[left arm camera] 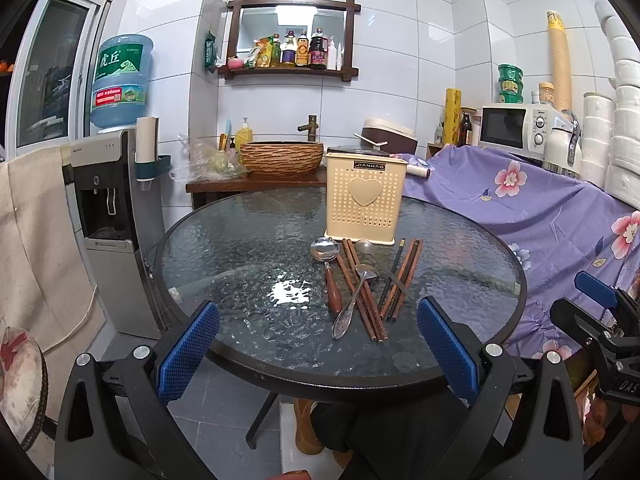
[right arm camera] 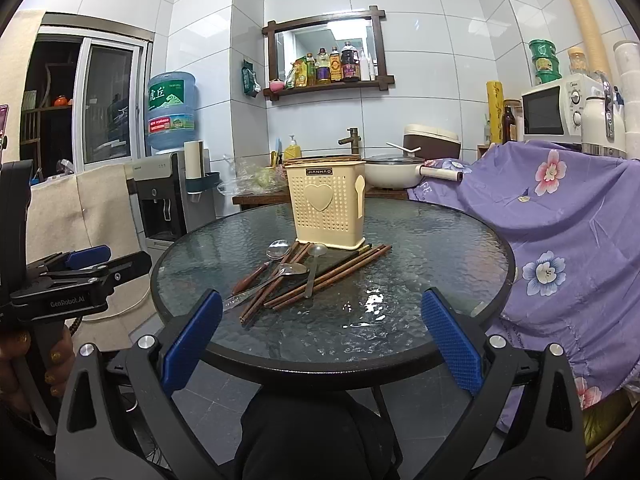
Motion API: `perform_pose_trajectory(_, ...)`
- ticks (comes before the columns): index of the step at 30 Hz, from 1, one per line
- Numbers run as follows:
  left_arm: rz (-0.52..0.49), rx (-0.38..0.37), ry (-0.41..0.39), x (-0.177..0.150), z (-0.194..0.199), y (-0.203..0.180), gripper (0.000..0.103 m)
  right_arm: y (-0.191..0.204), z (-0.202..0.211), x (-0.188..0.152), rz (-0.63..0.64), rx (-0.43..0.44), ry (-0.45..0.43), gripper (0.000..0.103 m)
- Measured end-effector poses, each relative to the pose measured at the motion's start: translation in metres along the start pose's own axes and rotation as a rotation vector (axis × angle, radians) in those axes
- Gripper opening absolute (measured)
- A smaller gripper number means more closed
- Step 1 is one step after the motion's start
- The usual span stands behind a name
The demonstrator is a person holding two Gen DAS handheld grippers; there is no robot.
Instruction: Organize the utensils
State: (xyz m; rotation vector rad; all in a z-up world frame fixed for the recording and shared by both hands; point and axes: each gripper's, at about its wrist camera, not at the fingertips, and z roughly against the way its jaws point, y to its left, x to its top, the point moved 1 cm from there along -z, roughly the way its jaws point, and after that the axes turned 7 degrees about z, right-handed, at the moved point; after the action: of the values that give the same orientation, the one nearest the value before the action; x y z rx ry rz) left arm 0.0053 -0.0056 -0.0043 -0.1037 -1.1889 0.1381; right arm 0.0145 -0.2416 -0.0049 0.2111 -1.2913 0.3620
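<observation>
Only the right wrist view shows the small cream spoon-shaped tab (right arm camera: pixel 360 193) on the side wall of the cream perforated plastic utensil holder with a heart on its front (right arm camera: pixel 326 205), and the white lidded pan (right arm camera: pixel 394 171) behind it. In the left wrist view that side is hidden, and a woven brown basin (left arm camera: pixel 281 157) under a brass tap shows plainly behind the holder.

The holder stands upright at the far side of the round textured-glass table (left arm camera: pixel 248 248). Just in front of it the utensils lie in a loose, crossing heap: brown wooden chopsticks (left arm camera: pixel 360 288), a darker pair of chopsticks (left arm camera: pixel 394 276), a steel spoon with a wooden handle (left arm camera: pixel 327 268), an all-steel spoon (left arm camera: pixel 352 300) resting over the chopsticks, and a grey ladle-like spoon (right arm camera: pixel 314 268).

A water dispenser (left arm camera: pixel 108 200) stands to the left, a purple flowered cloth (right arm camera: pixel 560 240) drapes to the right beneath a white microwave (right arm camera: pixel 556 110).

The left gripper (left arm camera: pixel 318 354) hovers at the near table edge, its blue pads spread wide, holding nothing. The right gripper (right arm camera: pixel 322 344) is likewise wide open and empty, clear of the utensils.
</observation>
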Motion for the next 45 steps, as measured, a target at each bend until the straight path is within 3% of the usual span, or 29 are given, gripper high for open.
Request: perform_pose_trajectory(45,-0.014,-0.004,0.014,-0.0022,-0.004,-0.0062,0.097,-0.0043,-0.0027,0.0004,-0.004,0.006,0.022,0.098)
